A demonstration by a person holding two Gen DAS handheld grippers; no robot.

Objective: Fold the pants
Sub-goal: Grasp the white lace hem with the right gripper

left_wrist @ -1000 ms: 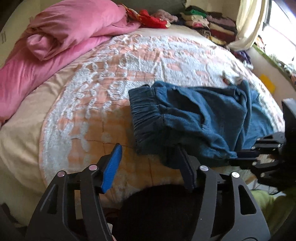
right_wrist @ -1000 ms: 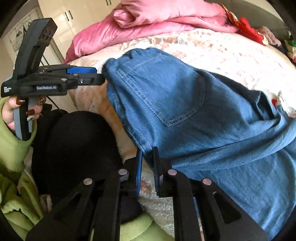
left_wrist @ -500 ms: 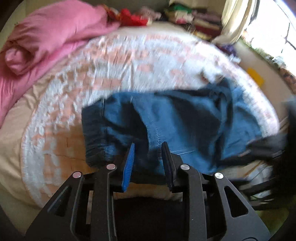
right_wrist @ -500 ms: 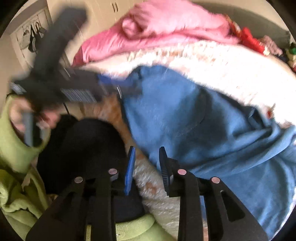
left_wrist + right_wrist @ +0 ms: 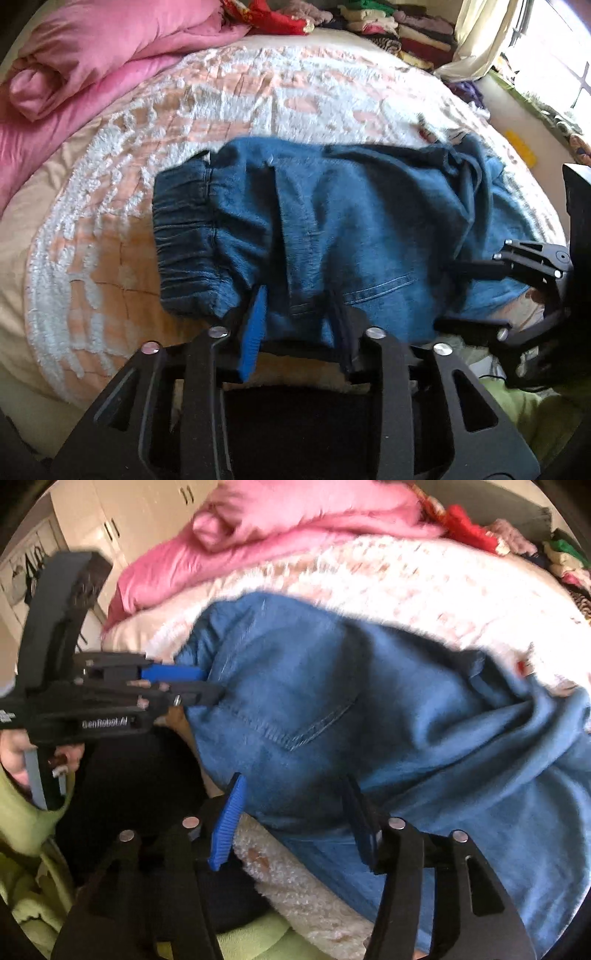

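Blue jeans (image 5: 351, 221) lie folded across the bed, with the elastic waistband (image 5: 184, 236) at the left. My left gripper (image 5: 297, 317) straddles their near edge beside the waistband. Its jaws are opening, denim lies between them, and the pads do not press it. The right wrist view shows the jeans (image 5: 369, 709) with a back pocket up. My right gripper (image 5: 295, 812) is over their near edge, jaws opening wide, cloth between them and loose. The right gripper (image 5: 458, 295) sits at the jeans' right end. The left gripper (image 5: 207, 685) sits at their left corner.
A white and peach fleecy cover (image 5: 258, 92) tops the bed. A pink duvet (image 5: 92, 48) is heaped at the back left and stacked clothes (image 5: 406, 33) at the back right. A person's hand (image 5: 14, 753) in a green sleeve (image 5: 22, 812) holds the left gripper. Something black (image 5: 129, 775) lies at the bed's near edge.
The right gripper, shut on the jeans' near edge a second ago, has parted its jaws. The left gripper has shifted right from the bare cover onto the jeans' edge, and its gap has narrowed.
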